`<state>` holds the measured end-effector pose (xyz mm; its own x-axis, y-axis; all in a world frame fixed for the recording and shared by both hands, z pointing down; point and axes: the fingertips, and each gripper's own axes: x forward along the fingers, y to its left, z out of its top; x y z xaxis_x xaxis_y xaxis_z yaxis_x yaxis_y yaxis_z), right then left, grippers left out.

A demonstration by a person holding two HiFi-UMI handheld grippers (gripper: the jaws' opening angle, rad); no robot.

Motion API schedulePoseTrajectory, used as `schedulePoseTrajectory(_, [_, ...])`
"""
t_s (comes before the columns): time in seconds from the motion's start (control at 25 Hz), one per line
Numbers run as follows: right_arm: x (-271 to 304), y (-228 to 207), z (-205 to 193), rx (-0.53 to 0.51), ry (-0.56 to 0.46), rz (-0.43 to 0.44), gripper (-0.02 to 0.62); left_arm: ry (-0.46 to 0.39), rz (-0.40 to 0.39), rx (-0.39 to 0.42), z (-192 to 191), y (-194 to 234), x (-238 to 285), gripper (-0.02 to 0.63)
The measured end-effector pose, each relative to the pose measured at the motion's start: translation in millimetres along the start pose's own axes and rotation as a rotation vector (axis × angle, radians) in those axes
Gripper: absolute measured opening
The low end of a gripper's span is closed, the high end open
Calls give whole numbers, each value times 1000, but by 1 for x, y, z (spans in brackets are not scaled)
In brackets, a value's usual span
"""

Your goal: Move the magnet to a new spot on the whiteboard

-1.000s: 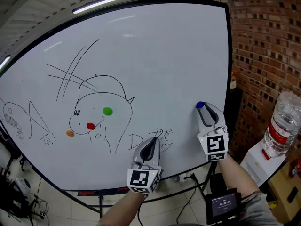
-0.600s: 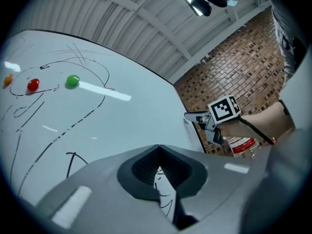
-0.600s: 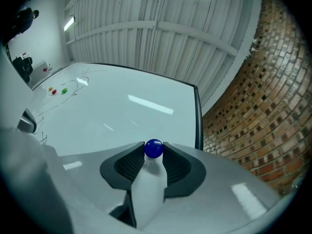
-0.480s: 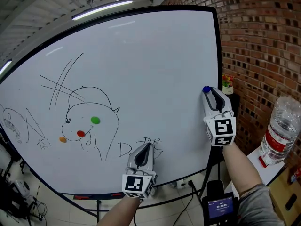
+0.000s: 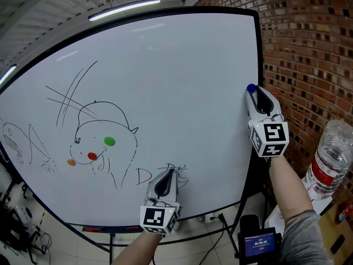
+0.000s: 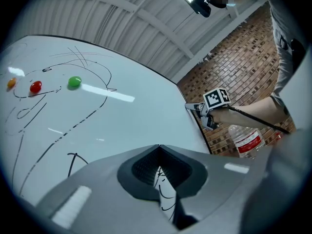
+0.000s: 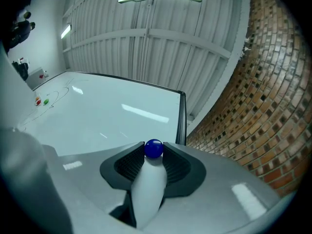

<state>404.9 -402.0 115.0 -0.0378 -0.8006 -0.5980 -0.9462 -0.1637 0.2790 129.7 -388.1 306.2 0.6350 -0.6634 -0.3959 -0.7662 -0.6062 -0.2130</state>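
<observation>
The whiteboard [image 5: 182,65] carries a marker drawing with a green magnet [image 5: 109,141], a red magnet [image 5: 92,156] and an orange magnet [image 5: 71,162] at its left. My right gripper [image 5: 252,90] is up by the board's right edge, shut on a round blue magnet [image 5: 251,87]. The right gripper view shows that blue magnet [image 7: 153,148] pinched between the jaw tips, just short of the board's black frame [image 7: 182,116]. My left gripper [image 5: 167,171] sits low at the board's bottom middle, shut and empty, over some scribbled letters [image 6: 163,189].
A brick wall [image 5: 314,48] runs along the right, close behind the board's edge. A water bottle [image 5: 326,164] stands on a white surface at lower right. A small screen device [image 5: 259,243] and the board's stand legs [image 5: 113,242] are below.
My right gripper has carried the blue magnet up and to the right, toward the board's right edge. The left gripper has stayed low at the bottom middle.
</observation>
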Motion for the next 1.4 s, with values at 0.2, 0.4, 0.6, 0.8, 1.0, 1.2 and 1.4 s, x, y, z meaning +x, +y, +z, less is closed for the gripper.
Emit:
schedulePoseTrajectory(0.2, [2,-4,1,67,-11,24,126,-3,2,0,1,0,0,2])
schedulePoseTrajectory(0.4, [5,-5,-1,135,-11,54,127,-4,4,-23,4,0,1,2])
schedulePoseTrajectory(0.6, [6,-7,-4,180,-22,70,130,-3,10,-35,0,3,3,2])
schedulePoseTrajectory(0.8, [7,-7,-5,207,-28,86,130,-28,13,-44,12,7,9,2])
schedulePoseTrajectory(1.0, [6,-7,-5,219,-31,90,129,-40,11,-40,15,7,12,2])
schedulePoseTrajectory(1.2, [6,-6,-5,238,-32,104,130,-42,4,-38,18,4,13,2])
schedulePoseTrajectory(1.4, [4,-4,-6,252,-23,110,147,-46,6,-37,20,5,11,2])
